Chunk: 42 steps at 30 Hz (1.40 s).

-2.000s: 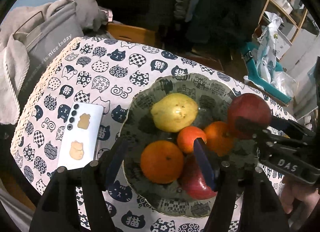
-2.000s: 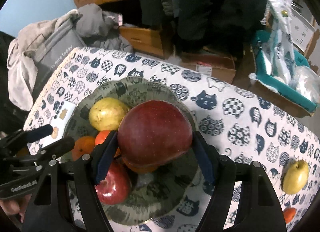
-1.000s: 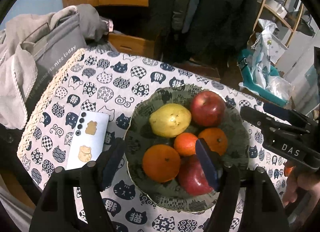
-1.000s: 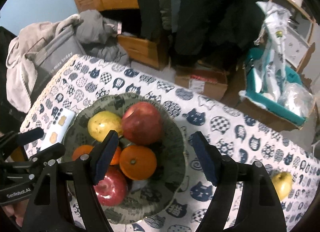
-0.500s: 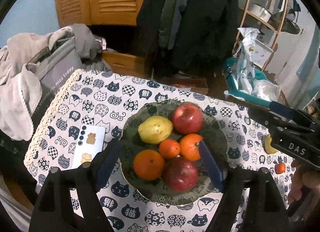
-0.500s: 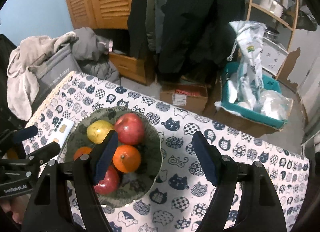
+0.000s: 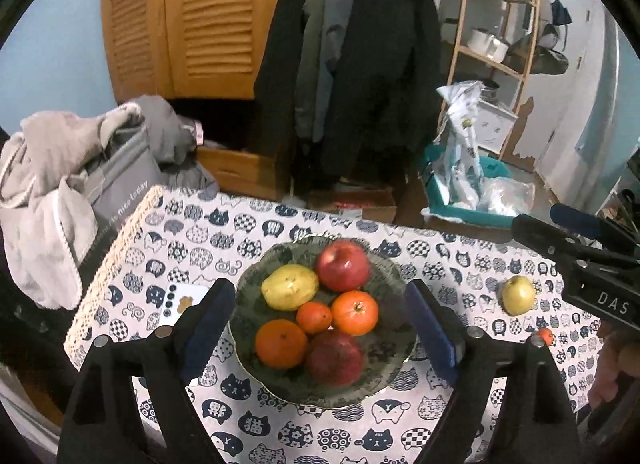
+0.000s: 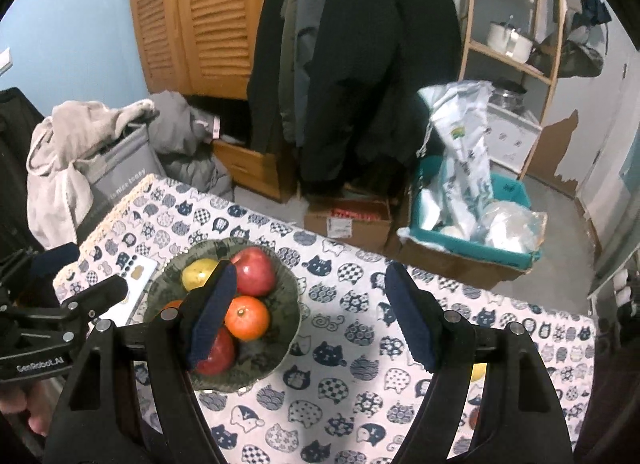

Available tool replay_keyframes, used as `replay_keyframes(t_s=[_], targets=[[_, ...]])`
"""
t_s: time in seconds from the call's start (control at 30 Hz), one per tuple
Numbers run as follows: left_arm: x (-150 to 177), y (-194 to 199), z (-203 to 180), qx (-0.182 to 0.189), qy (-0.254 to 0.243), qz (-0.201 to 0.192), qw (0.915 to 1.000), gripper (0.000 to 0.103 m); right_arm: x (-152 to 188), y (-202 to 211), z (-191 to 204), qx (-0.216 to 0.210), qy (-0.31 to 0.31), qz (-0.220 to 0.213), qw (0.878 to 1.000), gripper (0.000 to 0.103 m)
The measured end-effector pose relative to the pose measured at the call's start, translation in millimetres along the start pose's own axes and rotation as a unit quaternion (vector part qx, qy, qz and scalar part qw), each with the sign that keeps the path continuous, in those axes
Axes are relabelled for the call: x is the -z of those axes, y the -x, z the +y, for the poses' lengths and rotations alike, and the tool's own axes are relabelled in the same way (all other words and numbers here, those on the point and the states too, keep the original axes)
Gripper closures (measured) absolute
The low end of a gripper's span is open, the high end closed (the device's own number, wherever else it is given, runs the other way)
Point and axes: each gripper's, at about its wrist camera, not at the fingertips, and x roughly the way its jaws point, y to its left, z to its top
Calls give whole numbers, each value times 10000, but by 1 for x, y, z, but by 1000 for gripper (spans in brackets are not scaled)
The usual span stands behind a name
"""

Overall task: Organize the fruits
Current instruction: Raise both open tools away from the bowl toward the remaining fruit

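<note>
A dark patterned bowl (image 7: 392,272) (image 8: 288,304) sits on the cat-print tablecloth. It holds a yellow pear (image 7: 289,287), a red apple (image 7: 343,266) (image 8: 254,271), two oranges (image 7: 354,313) (image 7: 281,343), a small tangerine (image 7: 313,317) and a second red apple (image 7: 334,357). A yellow-green apple (image 7: 518,295) and a small orange fruit (image 7: 545,336) lie on the cloth to the right. My left gripper (image 7: 320,338) is open and empty, high above the bowl. My right gripper (image 8: 310,322) is open and empty, above the cloth right of the bowl; it also shows in the left wrist view (image 7: 576,240).
A white phone (image 7: 181,304) lies left of the bowl. A grey bag with clothes (image 7: 80,192) stands past the table's left edge. Behind the table are coats, a cardboard box (image 8: 348,220), a teal bin (image 8: 472,232) and a shelf (image 7: 500,24).
The right gripper let go of the red apple into the bowl and opened. Both grippers then rose and pulled back from the bowl.
</note>
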Motion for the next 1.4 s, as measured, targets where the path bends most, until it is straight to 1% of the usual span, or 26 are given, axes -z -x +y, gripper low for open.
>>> replay_keyframes(t_s=[0.1,0.23,0.5,0.73,1.1,1.4], targets=[[-4,11,-6,22,-49,-142,9999,14,0,17,-5,25,-11,-136,9999,26],[-7,24,-13,48,-76,-300,9995,6,2,38,-13,80,-42,-277,9996,26],[-12,39,-34,151,-214,-473,9985,4,12,69,-37,264,-181,-427,9986,26],[-15,48,-57,283,-398,-571,9972,3,25,86,-64,505,-340,-469,9970,26],[-17,47,-97,494,-683,-543,9950,1,45,108,-107,928,-559,-508,9928,26],[-12,25,-143,631,-1064,-299,9919,1,72,105,-156,1231,-967,-212,9874,26]])
